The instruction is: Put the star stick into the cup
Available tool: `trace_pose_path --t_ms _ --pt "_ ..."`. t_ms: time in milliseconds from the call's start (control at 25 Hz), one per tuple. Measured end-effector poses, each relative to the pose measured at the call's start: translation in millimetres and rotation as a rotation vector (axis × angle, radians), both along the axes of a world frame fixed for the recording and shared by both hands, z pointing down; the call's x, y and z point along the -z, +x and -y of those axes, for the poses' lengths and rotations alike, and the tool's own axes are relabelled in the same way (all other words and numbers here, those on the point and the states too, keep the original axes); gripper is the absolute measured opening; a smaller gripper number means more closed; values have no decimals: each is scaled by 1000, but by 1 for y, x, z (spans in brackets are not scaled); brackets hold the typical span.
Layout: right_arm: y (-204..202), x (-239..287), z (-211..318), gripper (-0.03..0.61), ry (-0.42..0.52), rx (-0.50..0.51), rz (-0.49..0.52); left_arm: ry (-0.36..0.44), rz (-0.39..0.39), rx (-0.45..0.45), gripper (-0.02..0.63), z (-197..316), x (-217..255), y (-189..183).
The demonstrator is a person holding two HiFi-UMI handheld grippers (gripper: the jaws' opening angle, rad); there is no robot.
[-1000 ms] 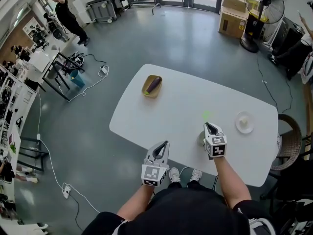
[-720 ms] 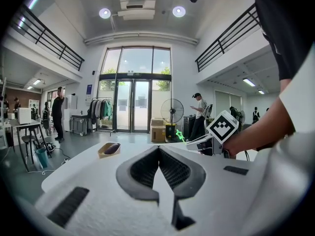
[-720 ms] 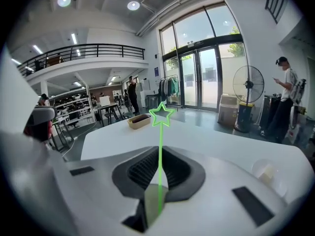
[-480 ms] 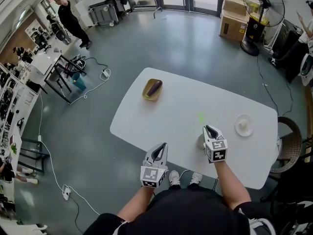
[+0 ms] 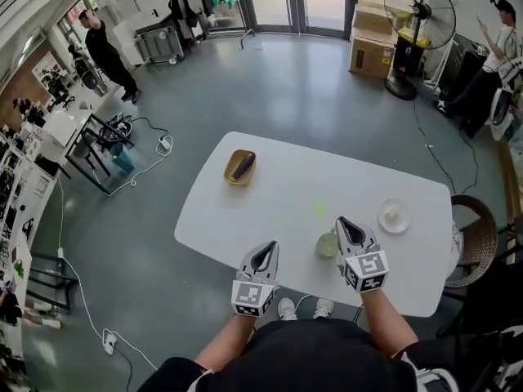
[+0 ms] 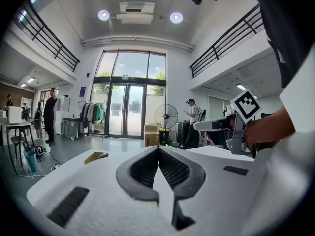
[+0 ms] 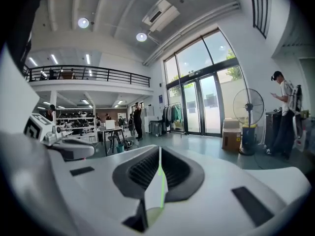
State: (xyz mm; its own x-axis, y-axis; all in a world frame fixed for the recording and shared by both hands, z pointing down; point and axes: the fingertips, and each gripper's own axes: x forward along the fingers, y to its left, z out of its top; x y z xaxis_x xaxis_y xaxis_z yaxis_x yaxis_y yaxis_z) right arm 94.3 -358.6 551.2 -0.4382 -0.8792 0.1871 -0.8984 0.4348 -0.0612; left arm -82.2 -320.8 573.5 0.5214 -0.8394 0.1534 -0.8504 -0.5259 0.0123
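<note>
Right gripper [image 5: 343, 224] clenched on the star stick [image 7: 160, 181]: thin green shaft pinched between the ribbed pads and running out past the tips. A faint green blur on the white table [image 5: 278, 202] just beyond the cup [image 5: 328, 244] may be its star end; not certain. The pale green cup stands near the table's near edge, just left of the right gripper. Left gripper [image 5: 270, 250] is further left of the cup, jaws pressed together on nothing, idle. Judgement: the stick looks light, slim and probably stiff, so it is apt to pivot in the pads. A mid-shaft hold suits it, with the free end steered over the cup mouth. The cup looks light too; a nudge could tip it. Bowl [image 5: 233, 178] with an eggplant [image 5: 243, 166] sits well beyond the cup.
</note>
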Motion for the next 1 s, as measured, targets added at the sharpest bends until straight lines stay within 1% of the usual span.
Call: trace_pose_path --t_ms 160,280,480,680,1000 --pt "2 35 -11 6 67 7 -10 19 -34 -45 12 7 12 14" --pt "10 52 -20 6 100 6 -23 42 -38 -77 12 15 24 29" --pt "29 61 -36 3 127 -14 -86 49 -44 -136 12 17 29 58" --pt "44 67 -45 3 151 -32 -98 50 -35 -164 12 17 36 80" --pt "52 67 -46 3 160 -49 -96 60 -13 -177 12 16 35 89"
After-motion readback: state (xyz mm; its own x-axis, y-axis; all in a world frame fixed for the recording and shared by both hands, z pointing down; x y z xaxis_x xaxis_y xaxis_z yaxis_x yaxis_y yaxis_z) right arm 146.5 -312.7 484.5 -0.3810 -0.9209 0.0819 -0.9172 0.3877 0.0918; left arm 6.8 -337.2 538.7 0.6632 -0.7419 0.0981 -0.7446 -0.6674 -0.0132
